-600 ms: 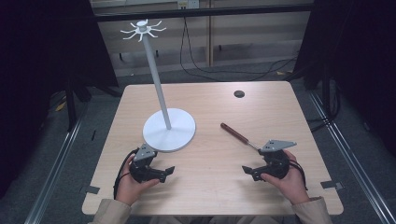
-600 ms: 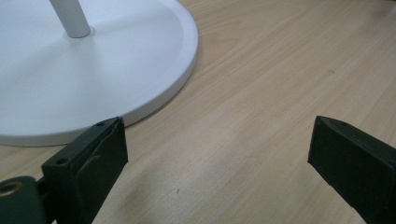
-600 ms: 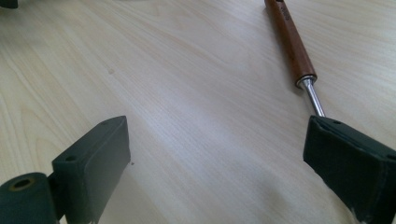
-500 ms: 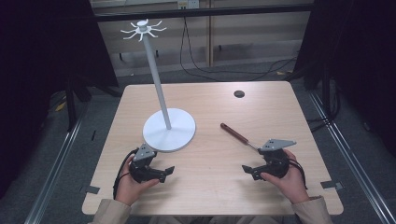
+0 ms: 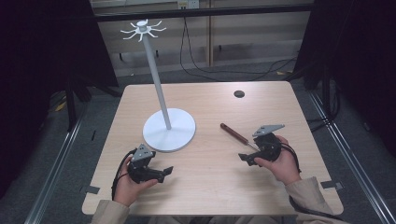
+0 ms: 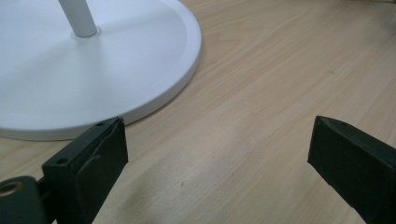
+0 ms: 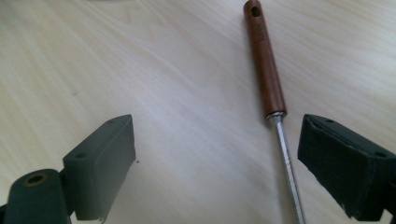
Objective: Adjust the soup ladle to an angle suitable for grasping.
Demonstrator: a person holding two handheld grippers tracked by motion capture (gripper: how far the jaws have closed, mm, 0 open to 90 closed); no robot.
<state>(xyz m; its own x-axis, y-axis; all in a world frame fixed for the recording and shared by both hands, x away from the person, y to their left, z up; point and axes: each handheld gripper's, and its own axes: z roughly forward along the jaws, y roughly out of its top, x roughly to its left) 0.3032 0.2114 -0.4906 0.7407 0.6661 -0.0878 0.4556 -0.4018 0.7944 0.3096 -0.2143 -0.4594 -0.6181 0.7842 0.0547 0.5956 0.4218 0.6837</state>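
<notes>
The wooden bench (image 5: 210, 186) carries a white stand (image 5: 168, 129) with a round base left of centre and a tall pole. Both hands rest at the near edge. The left gripper (image 5: 156, 173) lies low, near the base's near rim, its jaws wide apart over bare wood. The right gripper (image 5: 247, 157) sits at the near right, jaws spread with nothing pinched; a tool with a brown wooden handle (image 7: 266, 65) lies between them, metal shaft just beside the right jaw.
</notes>
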